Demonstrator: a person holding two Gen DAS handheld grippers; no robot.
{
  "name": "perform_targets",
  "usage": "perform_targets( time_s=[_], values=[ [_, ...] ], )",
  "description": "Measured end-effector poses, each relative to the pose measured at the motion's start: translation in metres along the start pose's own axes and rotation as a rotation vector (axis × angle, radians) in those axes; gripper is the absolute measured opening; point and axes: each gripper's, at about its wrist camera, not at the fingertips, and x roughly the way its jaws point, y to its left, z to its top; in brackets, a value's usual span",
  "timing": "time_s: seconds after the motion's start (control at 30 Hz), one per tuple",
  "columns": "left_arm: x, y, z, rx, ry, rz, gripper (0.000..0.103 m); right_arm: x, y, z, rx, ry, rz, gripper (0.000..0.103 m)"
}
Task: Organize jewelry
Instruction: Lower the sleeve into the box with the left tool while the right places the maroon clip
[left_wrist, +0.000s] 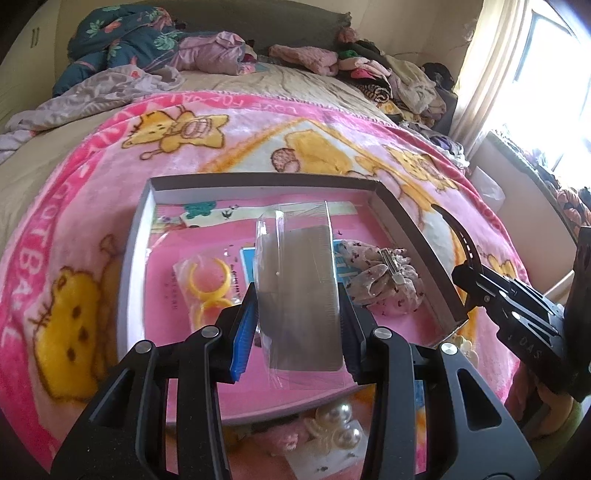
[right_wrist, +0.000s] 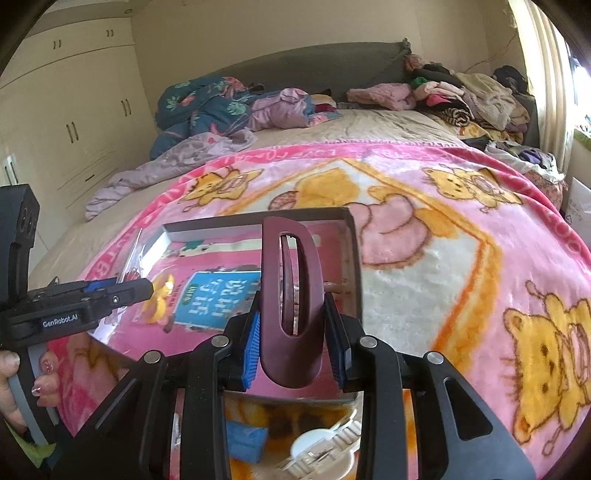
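While both tilt down over the tray (left_wrist: 140, 236), left tongs (left_wrist: 299, 310) clamp a clear packet (left_wrist: 295, 266), right tongs (right_wrist: 291, 332) a maroon clip (right_wrist: 291, 295).

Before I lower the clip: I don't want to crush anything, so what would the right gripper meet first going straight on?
Probably the pink floor of the shallow box, near its right wall; the maroon hair clip in the right gripper would touch first. Depth unclear.

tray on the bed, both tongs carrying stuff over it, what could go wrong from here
1. The left tongs pinch a slippery clear packet by its edges; it could buckle and slide out.
2. The right tongs grip the maroon hair clip low, so it could pivot or tip.
3. The tray sits on a soft blanket; bumping its rim may tilt it and shift the floral scrunchie and yellow rings.
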Motion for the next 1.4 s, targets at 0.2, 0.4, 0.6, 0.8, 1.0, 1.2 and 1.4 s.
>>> perform_targets(
  time_s=[0.2,0.4,0.6,0.8,1.0,1.2,1.4],
  values=[
    [0.017,-0.009,0.000,0.038,0.026,-0.014,0.032,0.010,-0.008,-0.001,0.012,0.016,-0.014,0.029],
    [0.032,-0.011,-0.004,0.033,0.056,-0.010,0.032,0.021,-0.011,-0.004,0.019,0.039,-0.019,0.029],
    [0.038,-0.010,-0.008,0.033,0.076,-0.009,0.038,0.031,-0.009,-0.007,0.028,0.055,-0.013,0.029],
    [0.028,-0.006,-0.011,0.028,0.064,0.003,0.056,0.038,-0.006,-0.009,0.032,0.071,-0.015,0.030],
    [0.015,-0.001,-0.015,0.019,0.046,0.019,0.063,0.041,-0.003,-0.011,0.026,0.086,-0.018,0.032],
    [0.006,0.003,-0.018,0.007,0.039,0.025,0.069,0.035,0.000,-0.014,0.026,0.078,-0.021,0.037],
    [-0.005,0.005,-0.023,0.002,0.026,0.029,0.078,0.018,0.002,-0.017,0.024,0.061,-0.023,0.049]
  ],
)
